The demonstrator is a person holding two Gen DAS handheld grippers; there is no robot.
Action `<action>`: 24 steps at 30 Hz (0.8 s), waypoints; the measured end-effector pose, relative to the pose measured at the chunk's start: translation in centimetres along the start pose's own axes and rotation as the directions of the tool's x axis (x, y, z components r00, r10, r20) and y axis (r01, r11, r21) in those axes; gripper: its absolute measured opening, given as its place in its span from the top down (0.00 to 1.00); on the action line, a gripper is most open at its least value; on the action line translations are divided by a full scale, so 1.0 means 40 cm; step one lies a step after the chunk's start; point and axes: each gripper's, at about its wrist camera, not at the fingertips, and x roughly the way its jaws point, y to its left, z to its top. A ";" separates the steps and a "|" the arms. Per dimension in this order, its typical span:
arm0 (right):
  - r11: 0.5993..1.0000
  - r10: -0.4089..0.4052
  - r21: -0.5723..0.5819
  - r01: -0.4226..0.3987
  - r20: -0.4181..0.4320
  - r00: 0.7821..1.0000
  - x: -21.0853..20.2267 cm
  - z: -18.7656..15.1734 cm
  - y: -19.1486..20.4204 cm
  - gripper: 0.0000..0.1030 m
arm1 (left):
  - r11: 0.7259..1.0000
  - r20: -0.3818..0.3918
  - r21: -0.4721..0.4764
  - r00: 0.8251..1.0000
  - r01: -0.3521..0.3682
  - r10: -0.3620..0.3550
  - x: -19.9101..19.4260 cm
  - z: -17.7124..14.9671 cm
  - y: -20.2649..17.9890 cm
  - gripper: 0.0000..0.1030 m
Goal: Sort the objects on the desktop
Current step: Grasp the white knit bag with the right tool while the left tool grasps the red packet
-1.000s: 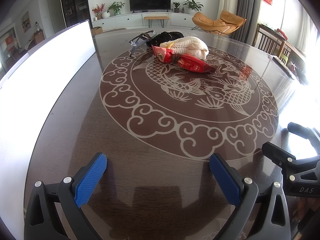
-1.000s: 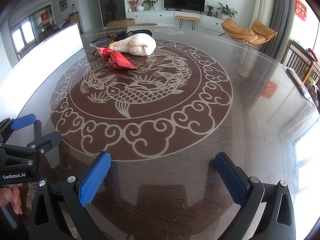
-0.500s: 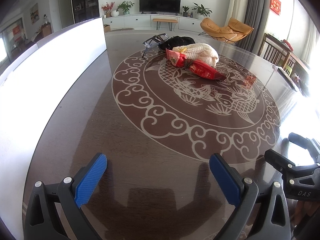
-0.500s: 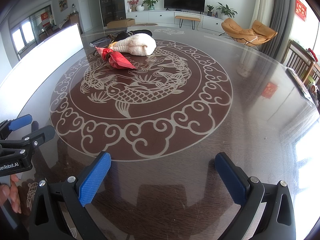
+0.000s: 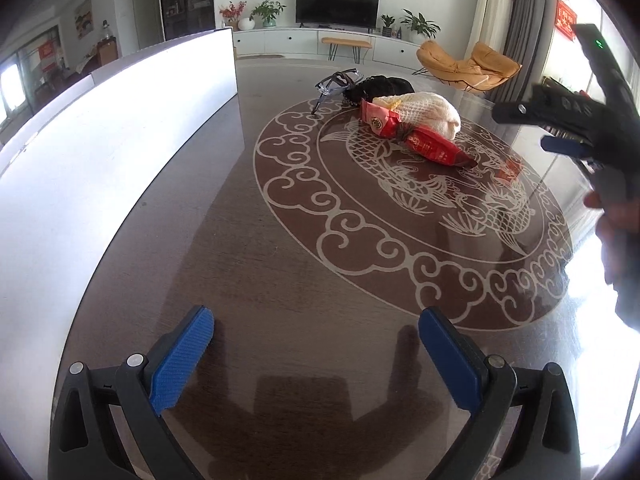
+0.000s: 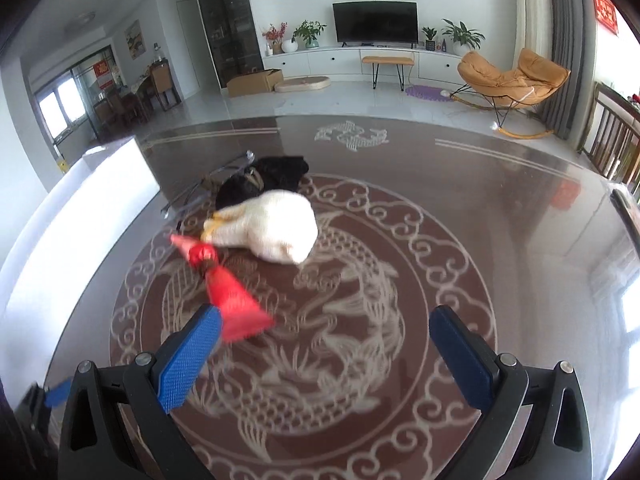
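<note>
A small pile lies on the round patterned table (image 5: 280, 272): a red snack packet (image 5: 420, 140) (image 6: 228, 288), a cream knitted cloth bundle (image 5: 428, 114) (image 6: 272, 232), a black cloth item (image 5: 380, 85) (image 6: 264, 180) and clear glasses (image 5: 334, 82) (image 6: 200, 196). My left gripper (image 5: 316, 356) is open and empty, low over the near table, far from the pile. My right gripper (image 6: 326, 358) is open and empty, close to the pile, with its left finger (image 6: 192, 356) just short of the red packet's tip. The right gripper also shows at the right of the left wrist view (image 5: 576, 128).
A long white box (image 5: 100, 152) (image 6: 80, 208) stands along the table's left side. A dark flat object (image 6: 626, 204) lies at the table's right edge. A living room with TV and an orange chair (image 6: 512, 76) lies beyond.
My right gripper has moved forward and up toward the pile, now blurred with motion. My left gripper has turned a little, bringing the white box and the pile nearer the view's middle.
</note>
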 end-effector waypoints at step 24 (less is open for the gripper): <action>0.974 -0.012 -0.224 -0.029 -0.179 0.984 0.229 0.027 0.194 0.07 | 0.999 -0.017 0.042 1.000 -0.018 0.019 0.012 0.002 -0.020 0.00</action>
